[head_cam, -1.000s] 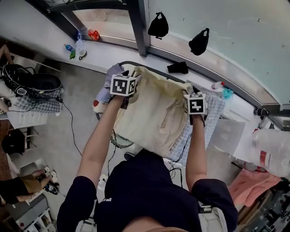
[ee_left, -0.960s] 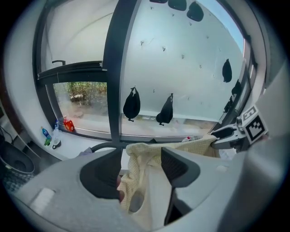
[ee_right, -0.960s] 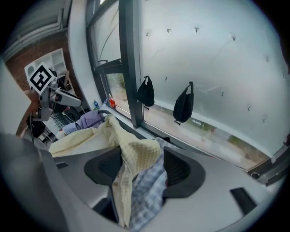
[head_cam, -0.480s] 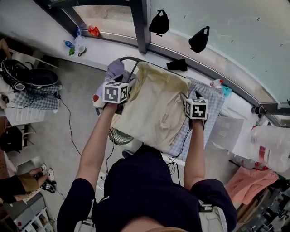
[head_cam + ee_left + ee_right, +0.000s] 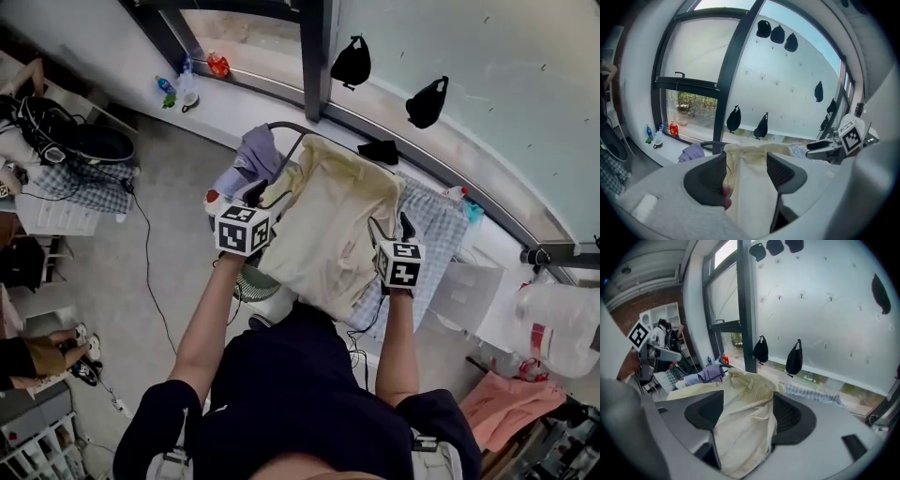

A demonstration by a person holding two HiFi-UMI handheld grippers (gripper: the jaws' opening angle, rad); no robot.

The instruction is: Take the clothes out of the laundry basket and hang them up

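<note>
Cream garment (image 5: 328, 225) lengthwise toward window (image 5: 248, 37), loose in spread left hand-held gripper (image 5: 746, 158) and just-opened right hand-held gripper (image 5: 749, 398).

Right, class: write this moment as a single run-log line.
step: hanging laundry | left gripper: fingers apart, cream garment between | right gripper: fingers just opened wide, garment between | garment: spread over drying rack

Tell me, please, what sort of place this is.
Probably a laundry-drying corner by a window: a cream garment and checked cloth draped on a rack, black bags hanging on the frosted pane.
</note>
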